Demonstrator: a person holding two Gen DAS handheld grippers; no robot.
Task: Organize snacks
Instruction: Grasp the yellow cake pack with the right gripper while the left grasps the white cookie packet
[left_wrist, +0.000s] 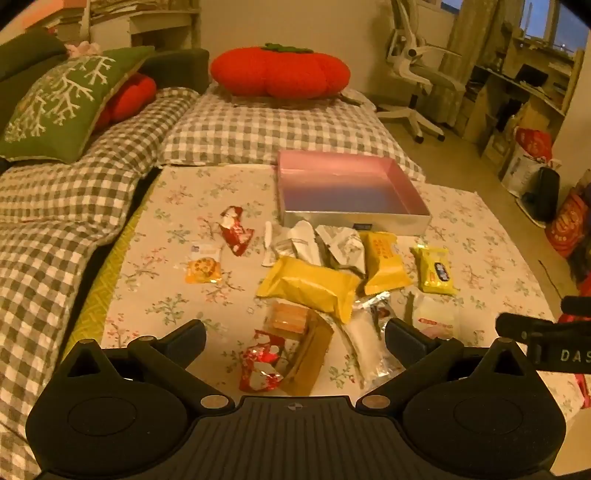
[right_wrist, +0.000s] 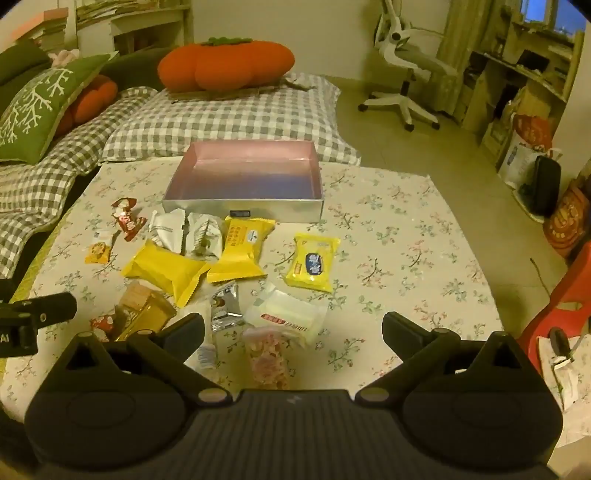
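The snack packets lie scattered on the floral cloth (right_wrist: 406, 236) just in front of the empty pink-lined box (right_wrist: 243, 177), its silver front wall facing both grippers. The left gripper (left_wrist: 295, 341) hangs over the near end of the pile, jaws spread wide, with a red wrapped candy (left_wrist: 258, 365) between its fingers. The right gripper (right_wrist: 291, 332) is equally wide open and holds nothing, above a pink speckled packet (right_wrist: 267, 356), nearer than the yellow packet with a blue label (right_wrist: 314, 264)
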